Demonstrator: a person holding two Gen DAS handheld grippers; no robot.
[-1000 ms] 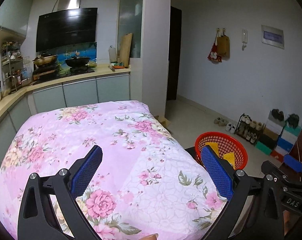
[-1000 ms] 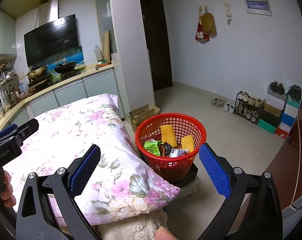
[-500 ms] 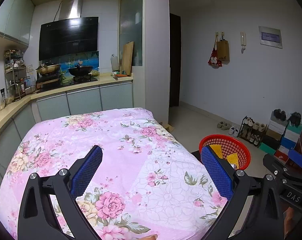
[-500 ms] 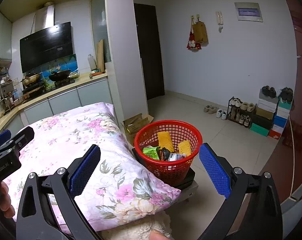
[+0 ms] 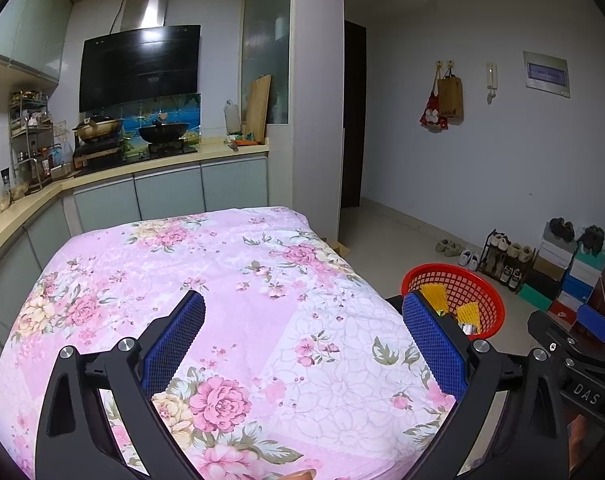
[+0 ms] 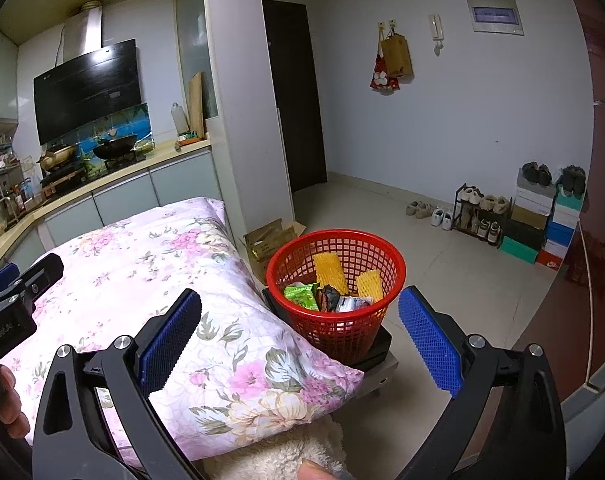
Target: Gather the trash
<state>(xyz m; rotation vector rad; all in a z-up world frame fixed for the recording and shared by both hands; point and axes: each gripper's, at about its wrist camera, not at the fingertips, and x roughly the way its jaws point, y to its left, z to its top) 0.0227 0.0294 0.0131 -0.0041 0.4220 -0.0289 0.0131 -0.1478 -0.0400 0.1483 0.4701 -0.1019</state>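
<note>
Both jaws released, grasping nothing. Red basket (image 6: 336, 284) of trash (image 6: 326, 294) ahead between right gripper (image 6: 300, 340) jaws; beside left gripper (image 5: 302, 344).

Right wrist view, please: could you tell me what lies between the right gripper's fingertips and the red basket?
In the right wrist view, the corner of the floral quilt lies between the right gripper and the red basket; otherwise the stretch is open air. Both jaws are empty.

Red mesh basket (image 6: 336, 280) upright on black base, beside bed; holds yellow foam nets (image 6: 332, 267), green wrapper (image 6: 301, 295), misc. wrappers.
</note>
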